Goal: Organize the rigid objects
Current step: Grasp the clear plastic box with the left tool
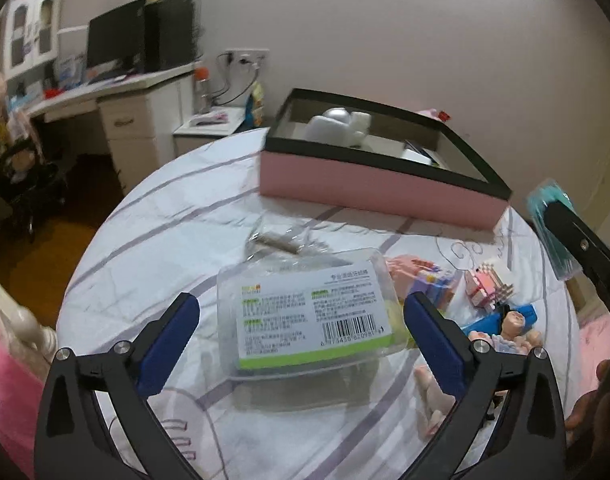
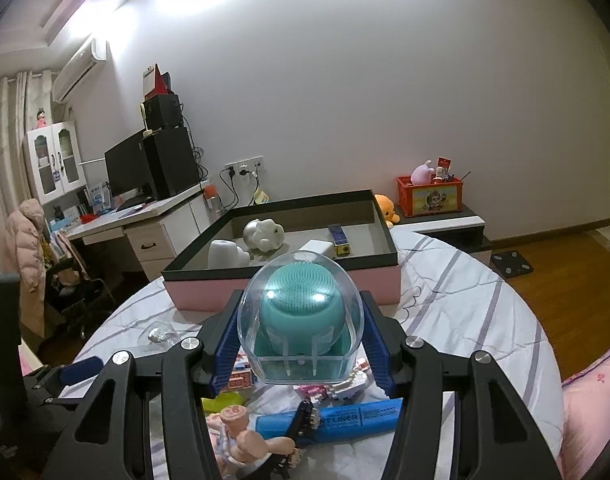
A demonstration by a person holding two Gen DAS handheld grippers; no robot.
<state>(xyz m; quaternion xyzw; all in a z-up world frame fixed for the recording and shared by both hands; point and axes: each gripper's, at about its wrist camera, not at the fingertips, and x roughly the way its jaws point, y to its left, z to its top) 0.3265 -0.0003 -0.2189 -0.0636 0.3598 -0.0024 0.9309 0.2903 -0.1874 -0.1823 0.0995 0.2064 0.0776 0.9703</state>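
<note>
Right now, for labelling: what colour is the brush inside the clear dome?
Teal brush, clearest in the right wrist view.

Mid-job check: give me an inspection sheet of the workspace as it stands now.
Surface: white quilted bed cover with grey stripes.
Job's things: pink black-rimmed storage box holding white items; clear dome case with teal brush; clear labelled plastic pack.
Clutter: blue marker, small doll, pink brick toys.
Grippers: left gripper open around the pack; right gripper shut on the dome case.
Cables: plugged into wall sockets.
Surroundings: desk, monitor, wooden floor.
</note>
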